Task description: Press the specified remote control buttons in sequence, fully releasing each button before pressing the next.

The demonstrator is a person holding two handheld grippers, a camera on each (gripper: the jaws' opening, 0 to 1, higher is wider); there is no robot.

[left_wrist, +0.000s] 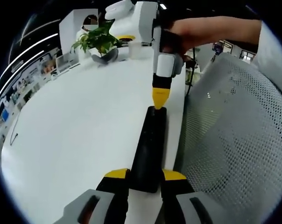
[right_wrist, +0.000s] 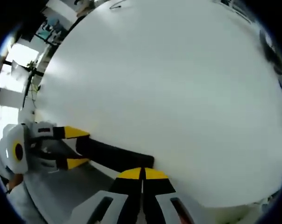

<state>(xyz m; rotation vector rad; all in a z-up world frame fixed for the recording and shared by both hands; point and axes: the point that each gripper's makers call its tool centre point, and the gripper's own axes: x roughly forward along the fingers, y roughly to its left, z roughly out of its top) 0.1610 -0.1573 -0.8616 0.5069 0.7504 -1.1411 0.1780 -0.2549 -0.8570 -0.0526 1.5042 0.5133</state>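
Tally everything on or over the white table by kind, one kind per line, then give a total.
Black remote control: 1
Tongs: 2, the left tongs clamped on the remote's near end, the right tongs with closed tips on its far end
Potted plant: 1
White mesh chair beside the table: 1
Total: 5

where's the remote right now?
In the left gripper view the remote lies along the white table's right edge, near end clamped between the left gripper jaws, the shut right gripper tip at its far end, beside a mesh chair.
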